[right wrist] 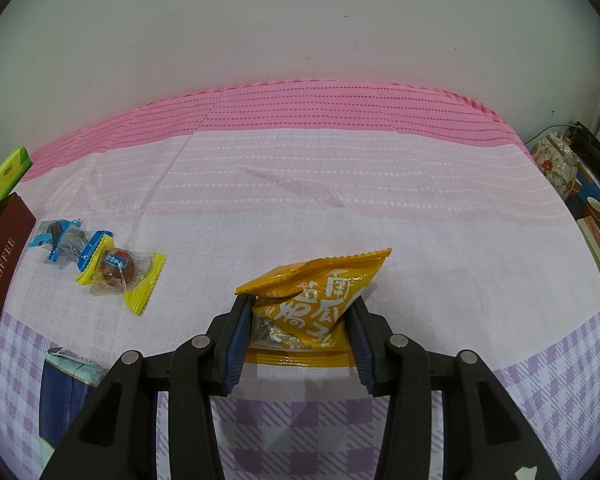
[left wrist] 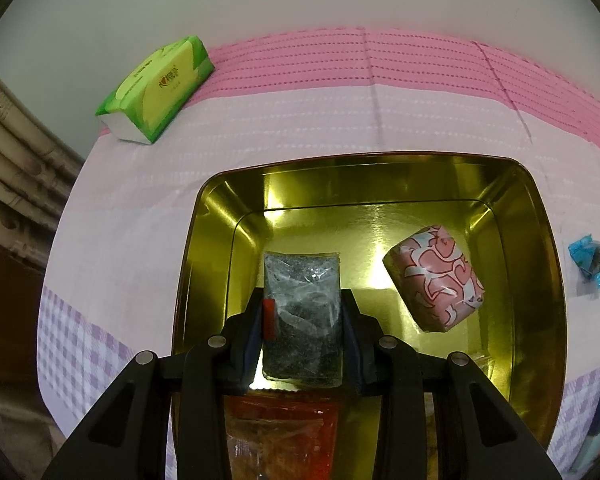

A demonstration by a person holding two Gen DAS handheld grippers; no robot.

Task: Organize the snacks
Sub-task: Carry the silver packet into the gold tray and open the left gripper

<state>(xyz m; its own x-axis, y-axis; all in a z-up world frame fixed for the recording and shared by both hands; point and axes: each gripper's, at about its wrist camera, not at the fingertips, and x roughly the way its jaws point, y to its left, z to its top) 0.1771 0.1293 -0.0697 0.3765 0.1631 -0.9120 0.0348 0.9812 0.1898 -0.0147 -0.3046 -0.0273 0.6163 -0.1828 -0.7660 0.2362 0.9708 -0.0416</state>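
1. Gripping a clear packet of dark snack (left wrist: pixel 302 316), the left gripper (left wrist: pixel 304 300) has its pads pressed on both sides of the packet, inside the gold tin (left wrist: pixel 540 280).
2. Packet hangs over the tin floor; whether it touches the floor cannot be told.
3. Pink-and-white wrapped block (left wrist: pixel 434 278) lies tilted on the tin floor, to the right of the held packet, apart from it.
4. Red packet (left wrist: pixel 280 436) lies in the tin at the near edge, under the left gripper's frame.
5. Tin stands on a pink, white and lilac-checked cloth (left wrist: pixel 260 128); a green tissue pack (left wrist: pixel 156 90) sits at the far left corner of the cloth.
6. Right gripper (right wrist: pixel 300 320) is clamped on a yellow snack bag (right wrist: pixel 312 296) over the cloth; bag's top edge juts past the fingertips.
7. Left of it, well apart, lie a yellow-ended wrapped candy (right wrist: pixel 118 270) and blue-wrapped candies (right wrist: pixel 62 240), touching one another.
8. Dark red tin wall lettered TOFFEE (right wrist: pixel 0 288) shows at the left edge of the right wrist view.
9. Blue pouch (right wrist: pixel 66 392) lies near the lower left.
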